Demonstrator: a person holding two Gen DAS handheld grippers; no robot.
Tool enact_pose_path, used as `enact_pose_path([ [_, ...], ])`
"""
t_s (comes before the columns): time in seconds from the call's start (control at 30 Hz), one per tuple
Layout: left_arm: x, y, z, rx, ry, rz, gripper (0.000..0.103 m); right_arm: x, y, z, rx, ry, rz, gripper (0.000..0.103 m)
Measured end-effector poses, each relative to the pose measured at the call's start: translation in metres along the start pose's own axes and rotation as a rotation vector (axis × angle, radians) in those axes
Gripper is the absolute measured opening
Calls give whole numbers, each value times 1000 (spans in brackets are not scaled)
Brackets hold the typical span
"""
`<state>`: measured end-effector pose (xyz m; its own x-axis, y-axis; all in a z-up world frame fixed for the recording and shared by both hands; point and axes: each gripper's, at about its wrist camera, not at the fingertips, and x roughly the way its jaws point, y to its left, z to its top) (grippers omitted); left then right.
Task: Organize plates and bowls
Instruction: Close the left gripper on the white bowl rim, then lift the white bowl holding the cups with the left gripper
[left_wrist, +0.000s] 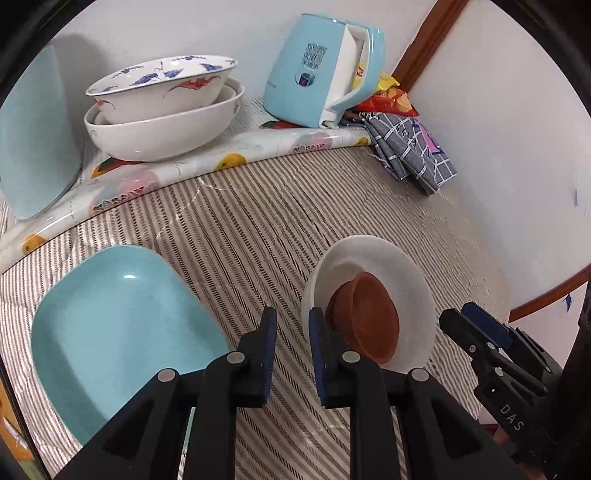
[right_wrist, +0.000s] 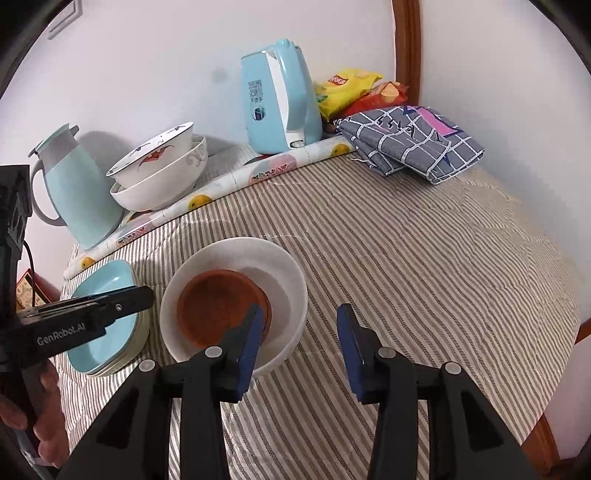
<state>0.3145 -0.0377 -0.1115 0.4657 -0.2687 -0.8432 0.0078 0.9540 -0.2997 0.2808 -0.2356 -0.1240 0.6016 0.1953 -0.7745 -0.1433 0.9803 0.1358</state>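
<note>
While I scan from the left edge of the right wrist view, I've got the pale blue thermos (right_wrist: 74, 188) at centre left, then the stacked patterned bowls (right_wrist: 162, 170) on the fruit-print mat (right_wrist: 229, 181). Below them, lower left, the blue square plate (right_wrist: 107, 325) sits on the striped surface (right_wrist: 424, 258), with the left gripper (left_wrist: 291, 354) stretched across it. In its own view those fingers (left_wrist: 267, 354) stand narrow, nearly together, nothing between them; the right-hand one is close against the rim of the white bowl (right_wrist: 236, 302), though I can't tell if it touches.

Moving to centre: the white bowl, with the brown bowl (right_wrist: 221, 306) nested in it, off-centre toward the white bowl's left side. The right gripper (right_wrist: 299, 350) has its fingers moderately parted and empty, one finger over the white bowl's near rim, the other off to the right over bare stripes.

Upper centre, the blue kettle (right_wrist: 277, 99); upper right, snack bags (right_wrist: 351, 88) and a folded checked cloth (right_wrist: 413, 140).

My worry: the brown bowl sits loose, so gripping or tilting the white bowl could slide it out. And with both grippers crowding that rim, they could knock each other.
</note>
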Motion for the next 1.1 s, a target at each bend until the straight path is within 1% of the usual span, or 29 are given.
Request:
enact_pose_path([
  [0.2, 4, -2, 5, 13, -6, -6, 18, 12, -1, 1, 2, 23, -5, 41],
  [0.57, 20, -8, 6, 41, 35, -2, 18, 29, 0, 0, -1, 56, 3, 41],
  [0.77, 29, -11, 6, 52, 51, 2, 18, 38, -1, 1, 7, 75, 2, 37],
  [0.93, 36, -13, 6, 61, 66, 8, 18, 47, 1, 1, 3, 101, 3, 23],
  [1.1, 39, -14, 7, 75, 61, 12, 18, 53, 0, 0, 10, 111, 1, 20],
])
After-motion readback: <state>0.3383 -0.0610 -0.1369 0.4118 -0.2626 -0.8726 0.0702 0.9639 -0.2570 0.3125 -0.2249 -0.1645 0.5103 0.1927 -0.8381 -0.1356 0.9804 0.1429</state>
